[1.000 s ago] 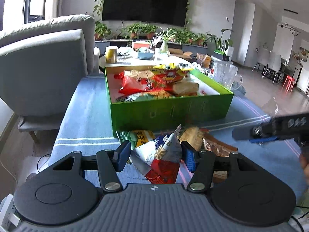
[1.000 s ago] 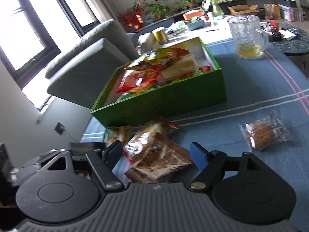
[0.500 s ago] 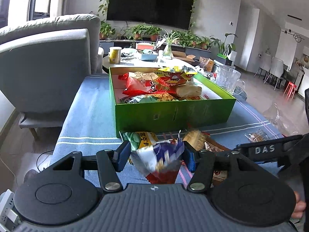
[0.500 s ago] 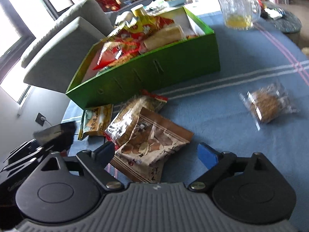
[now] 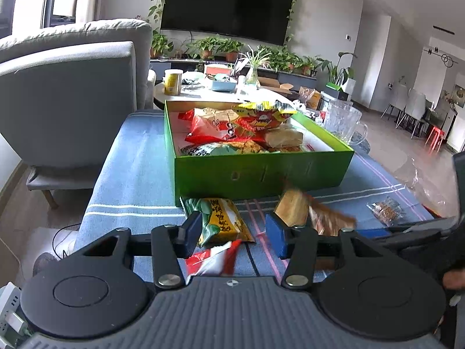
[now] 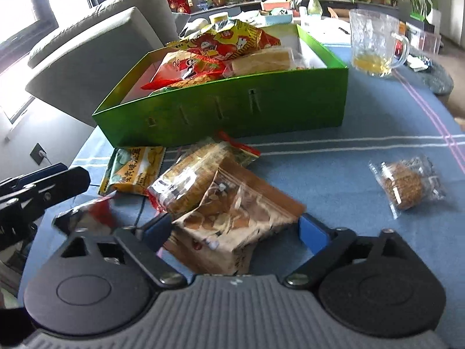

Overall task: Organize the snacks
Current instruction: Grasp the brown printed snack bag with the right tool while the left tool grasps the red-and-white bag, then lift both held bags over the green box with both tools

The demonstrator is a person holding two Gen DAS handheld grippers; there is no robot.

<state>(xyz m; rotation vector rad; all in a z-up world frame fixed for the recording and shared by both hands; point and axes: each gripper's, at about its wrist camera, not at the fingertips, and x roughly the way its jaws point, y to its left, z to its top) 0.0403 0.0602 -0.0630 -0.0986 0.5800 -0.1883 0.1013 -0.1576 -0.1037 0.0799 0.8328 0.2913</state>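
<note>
Brown snack bag lay on the counter at six o'clock of the green box, between the right gripper jaws, spreading wide, likely to straddle it. Left gripper jaws closing, pinching nothing; red-white packet just beneath. Blue striped cloth; grey sofa at nine o'clock, glass mug at two.

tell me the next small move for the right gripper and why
Probably ease the right gripper a little further down and close on the brown nut packet. Its jaws are opening, the packet lies between the pads unpinched, on top of the pile before the green box.
</note>
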